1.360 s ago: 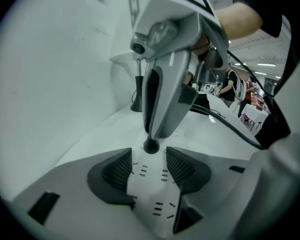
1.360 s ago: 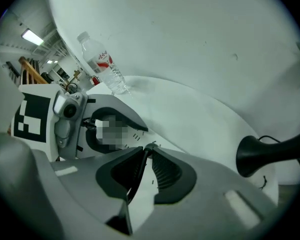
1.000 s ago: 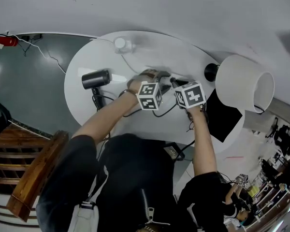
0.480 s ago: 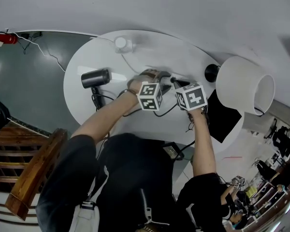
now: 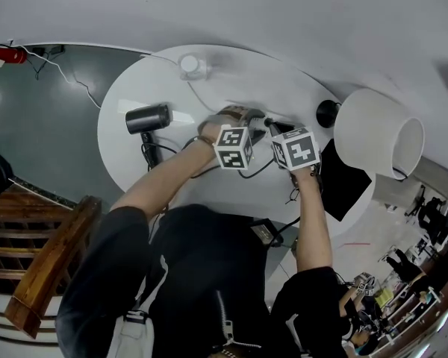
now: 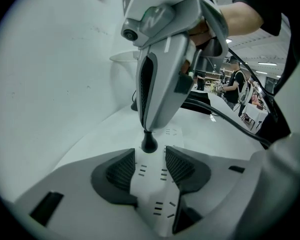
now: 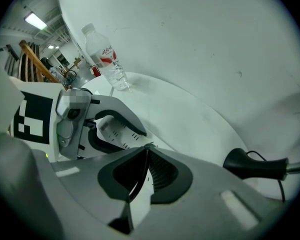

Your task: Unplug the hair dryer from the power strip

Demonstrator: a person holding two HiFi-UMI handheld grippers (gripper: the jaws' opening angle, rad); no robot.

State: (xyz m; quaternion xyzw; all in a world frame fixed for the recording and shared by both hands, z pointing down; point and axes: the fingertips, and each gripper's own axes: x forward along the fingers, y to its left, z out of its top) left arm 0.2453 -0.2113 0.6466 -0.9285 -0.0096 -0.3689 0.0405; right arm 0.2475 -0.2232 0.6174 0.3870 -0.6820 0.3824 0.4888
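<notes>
At the middle of the round white table [image 5: 134,166], your 2 grippers meet over the white power strip [image 6: 150,196]. Your left gripper [image 6: 151,156] straddles the strip, its 2 ribbed pads pressed against the strip's long sides, so the strip is clamped and braced. Your right gripper [image 7: 147,149] points steeply down just beyond it. Its jaws are closing on the black plug [image 6: 149,143] that stands in a socket, and the thin black cord [image 7: 139,176] runs up between the pads. In your right gripper view the tips seem to catch the plug's neck rather than its body, though the plug is mostly hidden under them there. The hair dryer [image 5: 148,118] lies on its side near the table's left edge, well apart from the strip, with its cord looping across the table toward the grippers.

Expect the plug to be small, rigid and smooth, held in only by the socket's friction. The strip is light and would likely rise with it, so your left clamp matters. The cord is soft, and pulling on it would bend and strain it. Take hold low on the plug's hard body and draw it straight out, in line with the pins.
</notes>
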